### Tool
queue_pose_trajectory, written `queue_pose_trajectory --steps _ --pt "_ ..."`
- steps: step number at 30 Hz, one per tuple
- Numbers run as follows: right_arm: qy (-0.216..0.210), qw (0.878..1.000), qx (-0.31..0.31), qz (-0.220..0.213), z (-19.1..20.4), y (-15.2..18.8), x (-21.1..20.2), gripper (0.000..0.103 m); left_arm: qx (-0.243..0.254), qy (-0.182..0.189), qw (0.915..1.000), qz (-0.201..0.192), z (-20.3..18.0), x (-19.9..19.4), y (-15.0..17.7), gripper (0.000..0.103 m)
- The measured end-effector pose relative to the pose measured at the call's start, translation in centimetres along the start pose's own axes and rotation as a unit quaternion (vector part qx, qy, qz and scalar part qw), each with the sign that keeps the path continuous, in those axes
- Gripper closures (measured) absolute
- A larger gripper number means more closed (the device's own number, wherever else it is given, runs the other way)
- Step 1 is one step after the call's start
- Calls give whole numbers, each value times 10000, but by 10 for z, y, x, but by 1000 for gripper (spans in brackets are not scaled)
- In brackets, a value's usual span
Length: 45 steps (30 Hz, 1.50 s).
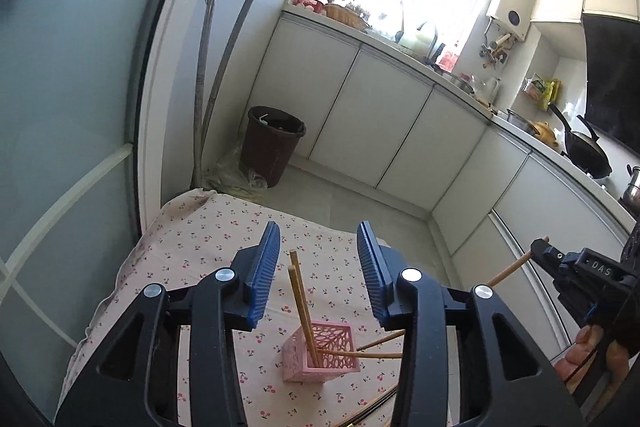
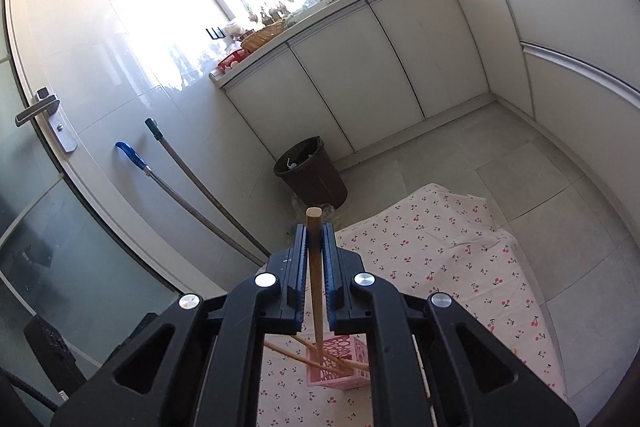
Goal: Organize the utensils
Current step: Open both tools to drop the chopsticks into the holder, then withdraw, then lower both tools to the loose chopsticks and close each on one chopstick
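Observation:
A pink cut-out holder [image 1: 320, 355] stands on the cherry-print cloth [image 1: 192, 247]. Two wooden chopsticks [image 1: 301, 303] lean upright in it and others [image 1: 374, 354] stick out toward the right. My left gripper [image 1: 318, 267] is open and empty, its blue pads above the holder. My right gripper [image 2: 315, 247] is shut on a wooden chopstick [image 2: 316, 267], held above the holder [image 2: 340, 363], its lower end reaching down to the holder's opening. The right gripper also shows in the left wrist view [image 1: 538, 251], with the chopstick [image 1: 508, 271].
The cloth-covered table [image 2: 460, 251] stands in a kitchen. A dark bin [image 1: 272, 143] and two mop handles [image 1: 212, 67] stand by the wall beyond it. White cabinets [image 1: 400, 115] run along the back and right, with pans on the counter.

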State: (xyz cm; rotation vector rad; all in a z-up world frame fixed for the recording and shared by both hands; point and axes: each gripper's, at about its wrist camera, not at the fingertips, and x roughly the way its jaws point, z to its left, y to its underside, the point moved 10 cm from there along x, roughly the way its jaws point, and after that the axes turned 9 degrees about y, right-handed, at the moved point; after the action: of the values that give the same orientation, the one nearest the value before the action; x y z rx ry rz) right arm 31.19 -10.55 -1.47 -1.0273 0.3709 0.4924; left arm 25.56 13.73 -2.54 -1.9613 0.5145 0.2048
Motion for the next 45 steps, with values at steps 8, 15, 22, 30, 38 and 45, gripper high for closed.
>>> queue_pose_trajectory --steps 8,15,22,30,38,45 --pt "152 9997 3 179 8 22 41 94 238 -108 9995 161 -3 5 8 55" --pt "137 9977 -167 650 14 61 55 73 573 -288 9968 486 -2 18 27 51" --pt "404 9951 -473 768 -3 79 29 48 996 -419 9923 605 -17 17 42 28" --pt "1109 9879 -961 501 -32 87 3 34 1319 -556 9865 799 -30 19 62 17" --pt "1580 9827 -885 392 -94 97 -35 19 1811 -678 9633 1861 -38 47 117 7" --pt "2130 9770 78 -68 -189 61 -86 10 2900 -37 8976 3320 -72 71 229 7"
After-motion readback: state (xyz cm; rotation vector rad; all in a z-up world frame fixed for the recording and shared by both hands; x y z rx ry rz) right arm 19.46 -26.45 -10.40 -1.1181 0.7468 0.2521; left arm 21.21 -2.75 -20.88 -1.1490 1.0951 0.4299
